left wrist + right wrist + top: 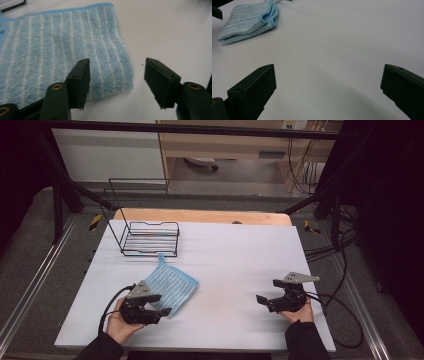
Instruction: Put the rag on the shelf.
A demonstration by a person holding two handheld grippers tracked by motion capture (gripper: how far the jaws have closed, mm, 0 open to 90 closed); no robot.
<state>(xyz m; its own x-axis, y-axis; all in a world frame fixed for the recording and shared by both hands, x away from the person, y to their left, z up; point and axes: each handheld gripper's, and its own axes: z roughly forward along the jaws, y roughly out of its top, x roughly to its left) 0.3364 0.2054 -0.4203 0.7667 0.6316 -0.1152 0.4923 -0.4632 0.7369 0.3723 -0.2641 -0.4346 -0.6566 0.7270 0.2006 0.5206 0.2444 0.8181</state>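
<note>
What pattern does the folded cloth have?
The cloth is light blue with thin white stripes, clearest in the left gripper view.

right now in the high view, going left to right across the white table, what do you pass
left gripper → blue striped cloth → bare white table → right gripper. The wire rack sits farther back, above the cloth, so it has no clear place in the order.

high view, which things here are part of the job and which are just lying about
In the job:
- blue striped cloth, folded, on the white table
- left gripper, at the cloth's corner
- black wire rack, possibly

Lying about:
- right gripper, open over bare table
- cables beside the table
</note>
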